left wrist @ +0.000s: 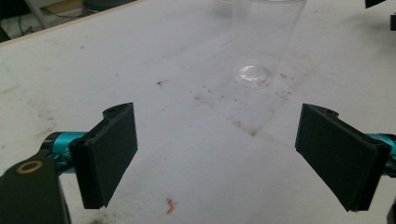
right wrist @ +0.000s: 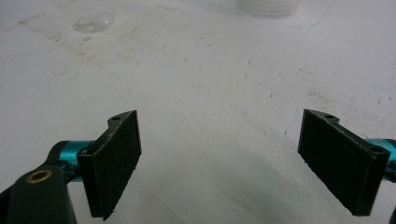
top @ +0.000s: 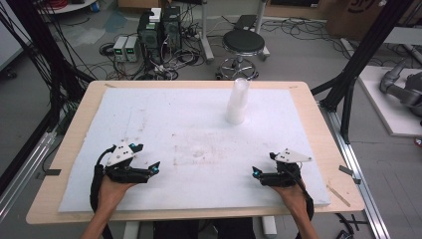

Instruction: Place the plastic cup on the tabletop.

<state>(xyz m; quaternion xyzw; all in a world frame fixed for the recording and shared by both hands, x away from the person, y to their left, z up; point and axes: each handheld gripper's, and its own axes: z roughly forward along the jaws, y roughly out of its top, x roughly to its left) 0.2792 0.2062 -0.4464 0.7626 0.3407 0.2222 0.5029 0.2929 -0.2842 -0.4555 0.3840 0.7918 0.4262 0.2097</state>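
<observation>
Resting wide open and empty near the surface's (top: 298, 99) front edge, left gripper (top: 149, 169) and right gripper (top: 259, 174), upright stacked clear cups (top: 237, 102) standing far ahead, nearer the right.

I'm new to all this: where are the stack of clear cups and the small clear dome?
stack of clear cups (top: 237, 102), high view, middle of its side.
small clear dome (left wrist: 254, 73), left gripper view, its top.

No text, label, brand, number or sign can be read anywhere in these pictures. The cardboard box (top: 359, 12) at the far right of the floor bears a dark printed mark, but it is too blurred to make out.
</observation>
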